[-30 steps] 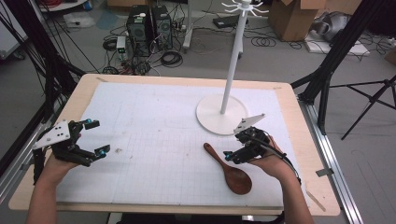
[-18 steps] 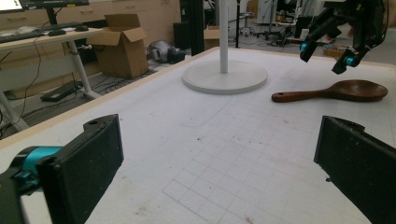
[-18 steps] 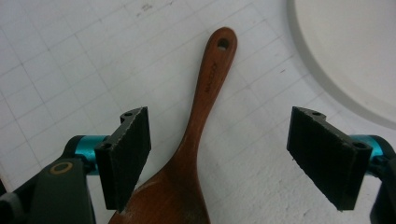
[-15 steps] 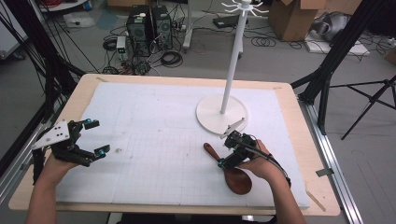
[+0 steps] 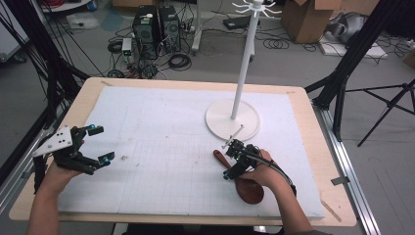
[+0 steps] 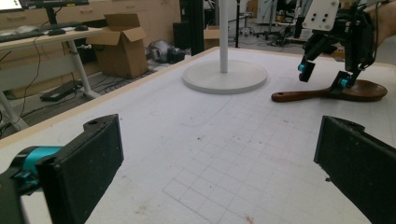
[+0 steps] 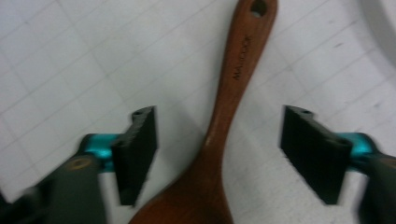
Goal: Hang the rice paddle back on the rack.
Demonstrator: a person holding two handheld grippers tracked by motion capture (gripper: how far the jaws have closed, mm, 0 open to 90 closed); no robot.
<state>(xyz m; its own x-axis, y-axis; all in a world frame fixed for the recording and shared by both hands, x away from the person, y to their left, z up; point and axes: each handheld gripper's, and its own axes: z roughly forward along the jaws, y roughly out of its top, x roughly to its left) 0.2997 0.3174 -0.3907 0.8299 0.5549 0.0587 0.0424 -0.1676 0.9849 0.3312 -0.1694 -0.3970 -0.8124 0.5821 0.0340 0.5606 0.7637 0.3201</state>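
Observation:
A brown wooden spoon (image 5: 248, 190) lies flat on the white gridded mat (image 5: 166, 147) at the front right, its handle pointing toward the far left. My right gripper (image 5: 229, 161) points down over it, open, one jaw on each side of the handle near the bowl. In the right gripper view the spoon (image 7: 229, 107) runs up between the jaws of that gripper (image 7: 220, 126), untouched by either pad. My left gripper (image 5: 103, 143) hovers open at the front left with nothing in it. From the left gripper view (image 6: 219, 172) the spoon (image 6: 322, 93) and the right gripper (image 6: 324, 77) show far off.
A white stand (image 5: 233, 120) with a round base, a tall pole and hooks at its top rises just behind the spoon. The mat covers a wooden table (image 5: 318, 147). Cables, computers and boxes lie on the floor beyond.
My right gripper has moved from beside the stand's base down and left over the spoon, tipping downward until its jaws straddle the handle. The left gripper and the spoon have stayed put.

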